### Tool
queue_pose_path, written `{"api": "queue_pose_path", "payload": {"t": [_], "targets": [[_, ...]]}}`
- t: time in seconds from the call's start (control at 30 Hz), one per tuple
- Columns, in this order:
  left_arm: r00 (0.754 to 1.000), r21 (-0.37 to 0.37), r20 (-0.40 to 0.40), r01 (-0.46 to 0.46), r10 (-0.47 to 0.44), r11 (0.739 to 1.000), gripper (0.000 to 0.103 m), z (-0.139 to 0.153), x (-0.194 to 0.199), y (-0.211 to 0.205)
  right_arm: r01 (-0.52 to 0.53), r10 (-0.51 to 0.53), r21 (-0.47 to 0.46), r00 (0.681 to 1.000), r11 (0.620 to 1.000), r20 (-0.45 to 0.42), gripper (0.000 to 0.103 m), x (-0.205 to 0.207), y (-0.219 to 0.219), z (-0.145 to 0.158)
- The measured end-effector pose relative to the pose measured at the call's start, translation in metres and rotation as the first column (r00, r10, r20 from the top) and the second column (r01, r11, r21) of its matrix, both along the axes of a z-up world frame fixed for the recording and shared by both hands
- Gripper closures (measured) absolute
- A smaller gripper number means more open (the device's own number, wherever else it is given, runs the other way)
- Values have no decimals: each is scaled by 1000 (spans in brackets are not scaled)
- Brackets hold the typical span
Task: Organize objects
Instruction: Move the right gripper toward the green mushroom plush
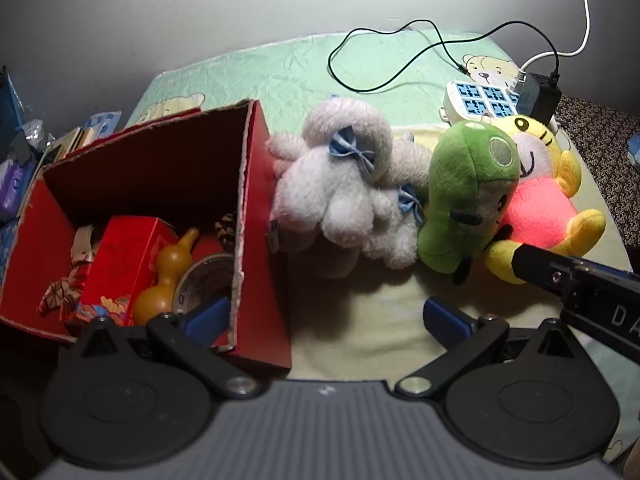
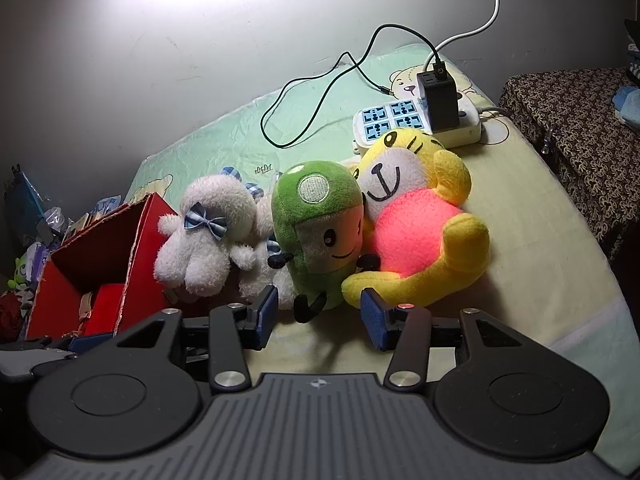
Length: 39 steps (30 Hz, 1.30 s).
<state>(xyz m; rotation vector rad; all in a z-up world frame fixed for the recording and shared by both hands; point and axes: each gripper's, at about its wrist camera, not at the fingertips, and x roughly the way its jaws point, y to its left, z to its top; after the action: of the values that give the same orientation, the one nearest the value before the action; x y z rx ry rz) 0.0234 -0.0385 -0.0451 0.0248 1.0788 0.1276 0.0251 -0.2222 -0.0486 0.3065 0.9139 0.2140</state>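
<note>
My left gripper (image 1: 324,316) jaws wide apart, nothing between, hanging over right wall of red box (image 1: 256,216). Box at bed's (image 2: 552,240) left edge, holds gourd (image 1: 168,272), small red carton (image 1: 124,264), pine cone (image 1: 226,228). My right gripper (image 2: 318,316) partly apart, empty, just short of green plush (image 2: 316,232) feet. White plush (image 2: 208,236), green plush, yellow plush (image 2: 416,232) lie touching in row mid-bed. Power strip (image 2: 400,120) near far edge.
</note>
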Motion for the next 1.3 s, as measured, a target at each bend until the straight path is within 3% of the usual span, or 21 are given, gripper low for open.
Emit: {"api": "queue_pose_path", "payload": {"t": [0.33, 0.7, 0.83, 1.3], "targets": [[999, 11, -8, -48, 48, 999, 1, -3, 1, -4, -11, 12, 40, 1000, 999, -23, 55, 3, -14, -7], [995, 53, 44, -90, 88, 994, 1, 6, -3, -10, -17, 17, 79, 1000, 997, -5, 56, 5, -28, -8], [993, 113, 90, -87, 77, 990, 1, 14, -3, -14, -31, 31, 100, 999, 994, 9, 56, 6, -27, -7], [995, 84, 96, 10, -19, 996, 1, 12, 13, -30, 6, -12, 131, 999, 991, 40, 57, 14, -38, -6]]}}
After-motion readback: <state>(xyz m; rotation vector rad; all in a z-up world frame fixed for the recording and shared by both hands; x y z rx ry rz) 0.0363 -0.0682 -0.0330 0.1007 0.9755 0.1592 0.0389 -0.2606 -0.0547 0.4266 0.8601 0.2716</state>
